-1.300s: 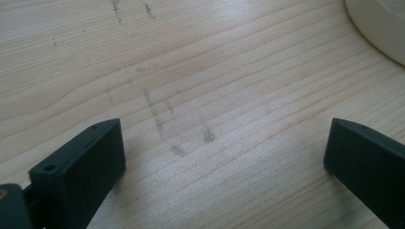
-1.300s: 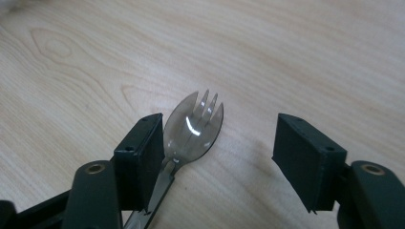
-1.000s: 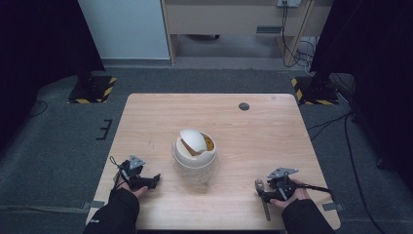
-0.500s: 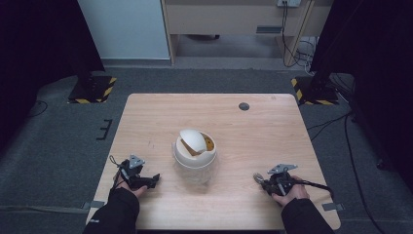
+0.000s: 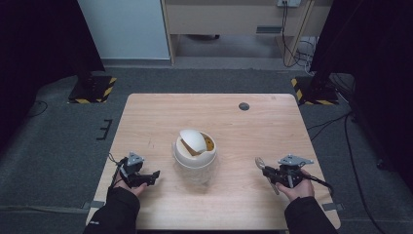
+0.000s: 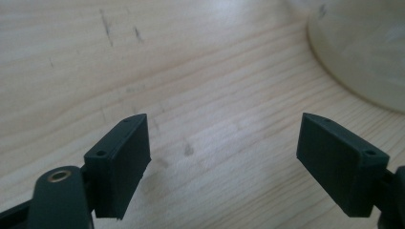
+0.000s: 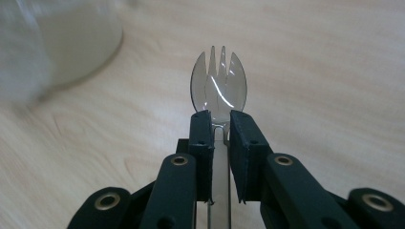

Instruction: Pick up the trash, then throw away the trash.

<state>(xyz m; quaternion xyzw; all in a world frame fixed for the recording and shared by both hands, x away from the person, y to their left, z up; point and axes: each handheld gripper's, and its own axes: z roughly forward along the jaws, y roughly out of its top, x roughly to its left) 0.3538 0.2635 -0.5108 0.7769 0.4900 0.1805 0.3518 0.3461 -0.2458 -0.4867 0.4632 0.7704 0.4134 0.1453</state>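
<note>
Right gripper (image 7: 219, 119) at near right of counter (image 5: 272, 122), jaws clamped on neck of clear plastic spork (image 7: 218, 86), head pointing toward centre. Left gripper (image 6: 222, 143) at near left, jaws spread wide, nothing between, low over wood. Cream container with swing lid (image 5: 195, 148) mid-counter, between grippers.

Left gripper (image 5: 155, 174) rests low with jaws spread wide apart, nothing between them; right gripper (image 7: 219, 119) has its jaws clamped on a clear spork (image 7: 218, 88) that juts forward past its tips
</note>
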